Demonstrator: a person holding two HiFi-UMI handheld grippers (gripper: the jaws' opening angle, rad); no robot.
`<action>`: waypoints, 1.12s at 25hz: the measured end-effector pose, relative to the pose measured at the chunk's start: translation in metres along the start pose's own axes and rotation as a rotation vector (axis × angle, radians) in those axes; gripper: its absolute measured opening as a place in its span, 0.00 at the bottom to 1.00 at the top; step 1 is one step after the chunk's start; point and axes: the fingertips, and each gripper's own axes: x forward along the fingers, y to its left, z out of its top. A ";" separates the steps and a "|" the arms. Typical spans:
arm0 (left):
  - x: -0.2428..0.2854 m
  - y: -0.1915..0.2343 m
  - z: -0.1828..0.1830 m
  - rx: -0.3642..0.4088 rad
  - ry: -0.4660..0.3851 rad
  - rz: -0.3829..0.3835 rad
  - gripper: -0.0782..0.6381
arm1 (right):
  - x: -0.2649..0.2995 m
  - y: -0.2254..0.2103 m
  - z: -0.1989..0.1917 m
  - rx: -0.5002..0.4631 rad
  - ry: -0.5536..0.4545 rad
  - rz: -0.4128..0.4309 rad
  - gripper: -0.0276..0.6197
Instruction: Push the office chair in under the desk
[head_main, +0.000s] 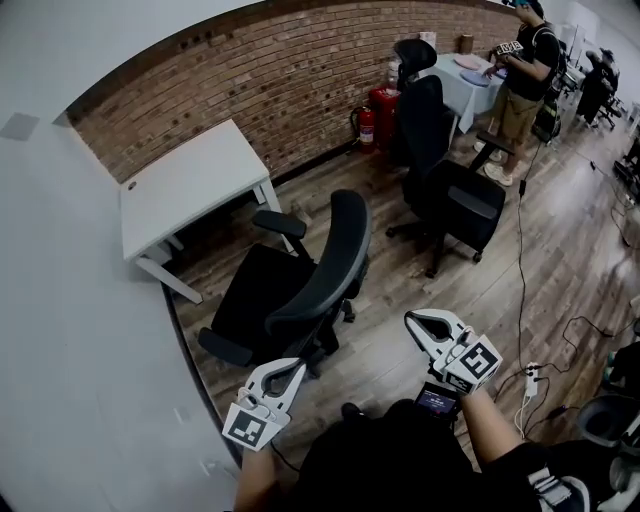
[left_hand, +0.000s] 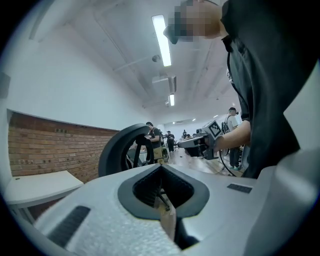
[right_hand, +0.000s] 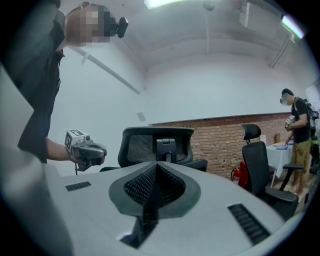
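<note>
Nothing pushed yet: the black mesh office chair (head_main: 300, 280) stands out on the near side of the white rectangular desk (head_main: 190, 185). The left gripper (head_main: 291, 371) and right gripper (head_main: 414, 321) are both closed and empty.

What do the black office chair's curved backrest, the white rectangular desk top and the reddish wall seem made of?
Curved black backrest: likely mesh in plastic frame, weave visible. White desk top: probably matt laminate, smooth, even. Reddish wall: bare brick, mortar lines show.
</note>
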 end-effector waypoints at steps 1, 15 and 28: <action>-0.002 0.005 -0.002 -0.005 0.000 0.008 0.13 | 0.007 -0.007 0.002 -0.001 0.001 -0.001 0.05; -0.001 0.061 -0.021 -0.068 0.098 0.313 0.13 | 0.095 -0.142 0.022 -0.099 -0.019 0.141 0.05; -0.003 0.086 0.018 -0.020 0.302 0.655 0.13 | 0.159 -0.220 0.050 -0.282 0.004 0.498 0.17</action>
